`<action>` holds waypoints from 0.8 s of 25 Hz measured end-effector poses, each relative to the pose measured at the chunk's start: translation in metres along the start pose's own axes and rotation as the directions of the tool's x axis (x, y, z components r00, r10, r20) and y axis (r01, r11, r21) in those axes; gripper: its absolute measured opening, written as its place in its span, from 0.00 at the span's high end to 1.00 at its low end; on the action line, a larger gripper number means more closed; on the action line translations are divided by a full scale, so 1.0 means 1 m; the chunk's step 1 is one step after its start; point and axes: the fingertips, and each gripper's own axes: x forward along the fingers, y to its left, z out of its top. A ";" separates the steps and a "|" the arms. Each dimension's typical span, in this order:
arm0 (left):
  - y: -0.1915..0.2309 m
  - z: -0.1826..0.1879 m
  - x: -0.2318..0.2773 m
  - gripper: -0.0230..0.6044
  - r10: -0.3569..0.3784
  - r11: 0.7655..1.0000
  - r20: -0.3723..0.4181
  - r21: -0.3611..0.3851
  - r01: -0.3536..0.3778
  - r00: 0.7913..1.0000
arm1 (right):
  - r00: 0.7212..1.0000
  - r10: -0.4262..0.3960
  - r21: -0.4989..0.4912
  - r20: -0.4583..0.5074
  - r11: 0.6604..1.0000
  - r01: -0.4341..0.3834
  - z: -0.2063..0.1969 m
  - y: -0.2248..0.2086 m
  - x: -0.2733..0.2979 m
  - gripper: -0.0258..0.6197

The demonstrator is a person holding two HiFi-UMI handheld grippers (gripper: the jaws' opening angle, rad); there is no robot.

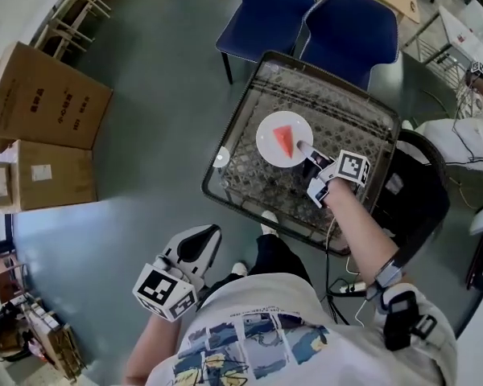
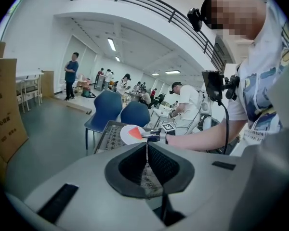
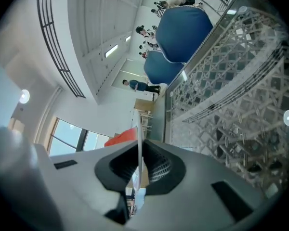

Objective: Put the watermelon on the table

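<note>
A red wedge of watermelon [image 1: 283, 141] lies on a white plate [image 1: 270, 145] over the glass table [image 1: 362, 127]. I cannot tell whether the plate touches the table top. My right gripper [image 1: 303, 147] is shut on the plate's near right rim. In the right gripper view the thin rim [image 3: 139, 129] runs between the closed jaws, with the watermelon [image 3: 119, 138] to its left. My left gripper [image 1: 203, 240] hangs low near the person's legs, away from the table, shut on nothing. The left gripper [image 2: 147, 147] looks towards the plate [image 2: 130, 135] in its own view.
Two blue chairs [image 1: 270, 10] [image 1: 350, 26] stand behind the table. Cardboard boxes [image 1: 44, 95] sit on the grey floor at the left. A black seat [image 1: 419, 191] is close to the table's right side. Other people [image 2: 71, 73] stand farther back in the room.
</note>
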 end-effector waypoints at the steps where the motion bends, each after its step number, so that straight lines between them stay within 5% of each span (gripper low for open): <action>1: 0.004 0.002 0.004 0.94 0.008 1.000 -0.007 -0.003 -0.008 1.000 | 1.000 -0.005 0.010 0.015 1.000 0.005 0.013 -0.010 0.007 0.92; 10: 0.023 0.006 0.039 0.94 0.049 0.996 -0.044 -0.078 -0.052 0.998 | 0.989 -0.057 0.025 0.133 0.998 0.054 0.118 -0.089 0.045 0.92; 20: 0.024 -0.001 0.046 0.94 0.064 0.989 -0.097 -0.124 -0.076 0.993 | 0.960 -0.175 0.080 0.218 0.984 0.161 0.178 -0.160 0.051 0.92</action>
